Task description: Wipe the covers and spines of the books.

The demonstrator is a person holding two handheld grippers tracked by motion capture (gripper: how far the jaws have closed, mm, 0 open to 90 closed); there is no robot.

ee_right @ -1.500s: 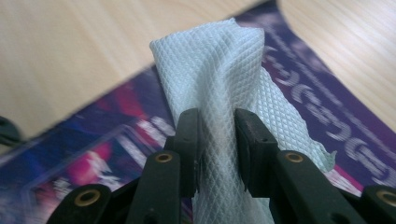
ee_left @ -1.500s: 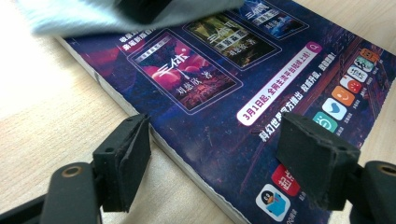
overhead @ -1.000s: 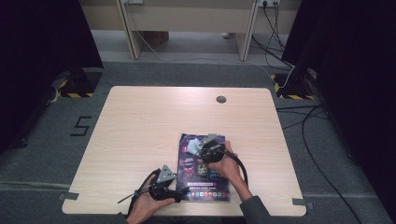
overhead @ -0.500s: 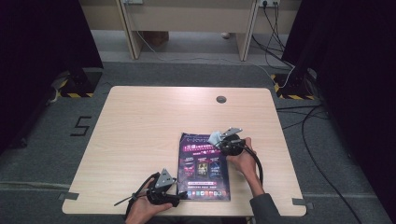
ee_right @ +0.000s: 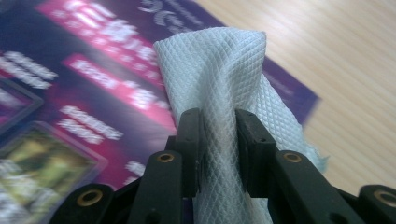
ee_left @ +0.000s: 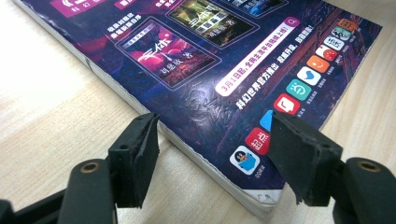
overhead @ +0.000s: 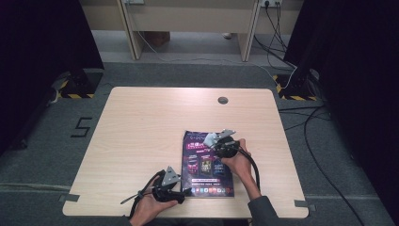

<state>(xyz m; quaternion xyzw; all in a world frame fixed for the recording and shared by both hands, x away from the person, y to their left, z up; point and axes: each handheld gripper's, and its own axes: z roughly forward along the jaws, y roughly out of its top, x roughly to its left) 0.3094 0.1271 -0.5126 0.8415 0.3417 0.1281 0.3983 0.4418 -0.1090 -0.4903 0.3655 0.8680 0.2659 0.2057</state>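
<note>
Cloth point(ee_right: 219, 93), white with a diamond-quilted weave, is pinched between the jaws of the right tool point(ee_right: 218, 135), which are clenched on it so that its folded top stands up above them. In the high view the cloth point(overhead: 210, 139) sits over the upper right part of a magazine point(overhead: 207, 165), at about 1 o'clock on its cover. The magazine lies flat on the table point(overhead: 141, 122), at about 5 o'clock from the table's middle, near the front edge. Its cover is dark purple with pink banners, picture panels and a row of coloured app icons along the bottom.

The left tool point(ee_left: 215, 158) is at the magazine's lower left corner, about 7 o'clock on the cover, with its jaws spread wide and grasping nothing; one jaw is over the bare table beside the spine, the other over the icon row. In the high view the left tool point(overhead: 181, 192) rests in the person's left hand point(overhead: 150, 209).
</note>
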